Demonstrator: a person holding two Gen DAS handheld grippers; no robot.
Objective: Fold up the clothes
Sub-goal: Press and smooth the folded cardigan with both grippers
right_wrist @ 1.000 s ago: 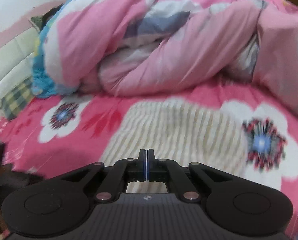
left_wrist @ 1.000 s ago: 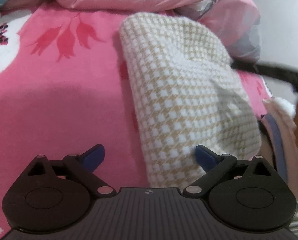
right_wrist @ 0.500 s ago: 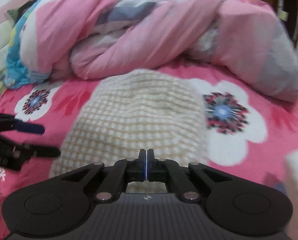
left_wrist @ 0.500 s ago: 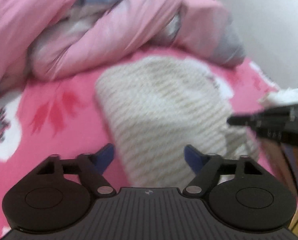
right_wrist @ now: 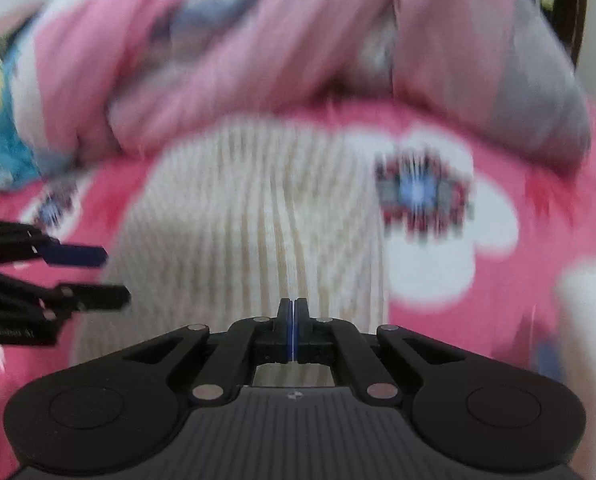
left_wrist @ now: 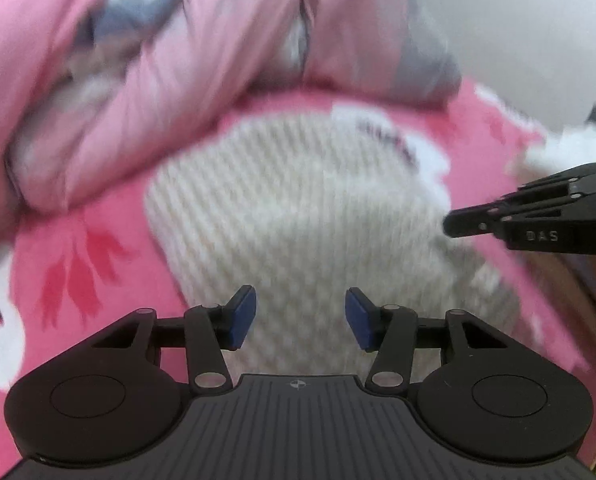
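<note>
One folded checked garment (left_wrist: 298,216) on one pink floral bed (left_wrist: 78,216), one bunched quilt (right_wrist: 258,48) at the far side, two grippers.

cream-beige checked garment (left_wrist: 298,216), pink floral bedsheet (left_wrist: 78,248)

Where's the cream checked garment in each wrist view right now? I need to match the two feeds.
Left wrist: the cream checked garment fills the centre, just beyond the open left claw.
Right wrist: it sits centre, slightly left, ahead of the shut right claw.
Shared landmark: the bunched pink quilt behind the garment.
</note>
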